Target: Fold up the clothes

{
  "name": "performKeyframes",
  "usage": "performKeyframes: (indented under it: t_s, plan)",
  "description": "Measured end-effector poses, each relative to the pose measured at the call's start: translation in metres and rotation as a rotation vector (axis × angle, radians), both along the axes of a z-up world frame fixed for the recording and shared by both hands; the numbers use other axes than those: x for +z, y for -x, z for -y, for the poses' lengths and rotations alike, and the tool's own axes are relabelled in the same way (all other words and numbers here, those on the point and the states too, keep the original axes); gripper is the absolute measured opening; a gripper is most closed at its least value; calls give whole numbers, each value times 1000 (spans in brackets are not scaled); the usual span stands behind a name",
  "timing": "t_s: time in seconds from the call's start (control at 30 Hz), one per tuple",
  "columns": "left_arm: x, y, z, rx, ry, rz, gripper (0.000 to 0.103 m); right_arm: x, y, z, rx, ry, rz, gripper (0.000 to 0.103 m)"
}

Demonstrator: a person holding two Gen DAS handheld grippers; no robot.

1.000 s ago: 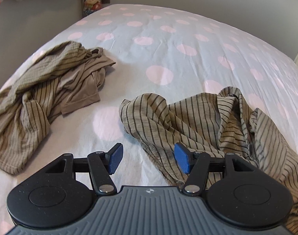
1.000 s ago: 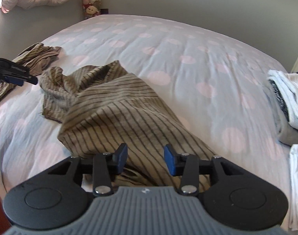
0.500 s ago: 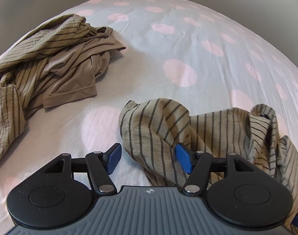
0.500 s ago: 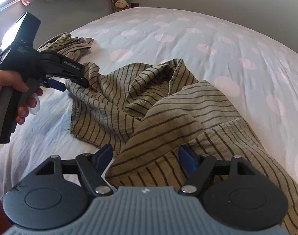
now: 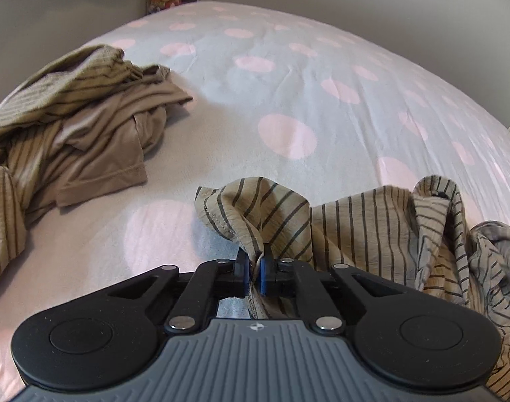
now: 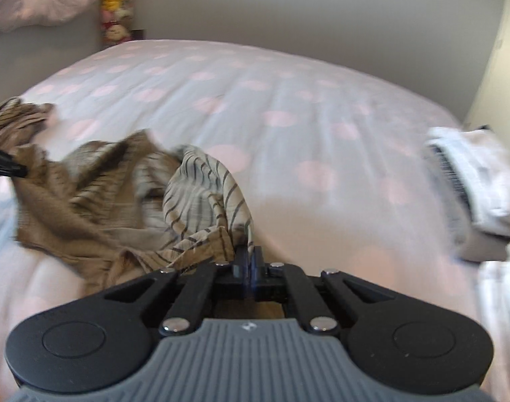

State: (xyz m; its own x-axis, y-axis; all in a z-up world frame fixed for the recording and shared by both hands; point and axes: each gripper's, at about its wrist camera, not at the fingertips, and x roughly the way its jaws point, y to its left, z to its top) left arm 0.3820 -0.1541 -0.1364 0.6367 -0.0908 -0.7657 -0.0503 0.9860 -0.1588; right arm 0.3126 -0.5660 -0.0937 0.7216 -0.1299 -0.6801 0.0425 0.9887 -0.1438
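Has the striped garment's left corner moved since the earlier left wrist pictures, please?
Yes. The striped garment corner has been gathered into the shut left hand-held gripper, whose jaws have just closed, nearer the camera than the pink dot beside it.

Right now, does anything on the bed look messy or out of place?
Yes. The striped shirt both grippers pinch is crumpled and bunched, not laid flat. A second heap of brown clothes lies rumpled near the bed's left edge. Nothing looks torn or spilled.
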Motion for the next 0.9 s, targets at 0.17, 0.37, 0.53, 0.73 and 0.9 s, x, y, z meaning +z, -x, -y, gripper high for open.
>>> performKeyframes:
  t_s: [0.17, 0.37, 0.53, 0.73, 0.9]
  plan:
    - [40, 22, -10, 33, -19, 111, 3, 39, 33, 64, -149, 104, 66, 2]
    - [104, 44, -30, 59, -59, 217, 3, 94, 70, 115, -263, 217, 182, 2]
    - [173, 61, -57, 88, -139, 337, 3, 111, 91, 145, -341, 246, 216, 1]
    - [191, 66, -83, 92, -247, 277, 3, 83, 101, 180, -427, 278, 141, 1]
    - [128, 65, -95, 79, -322, 32, 2, 19, 108, 215, -531, 260, -21, 0]
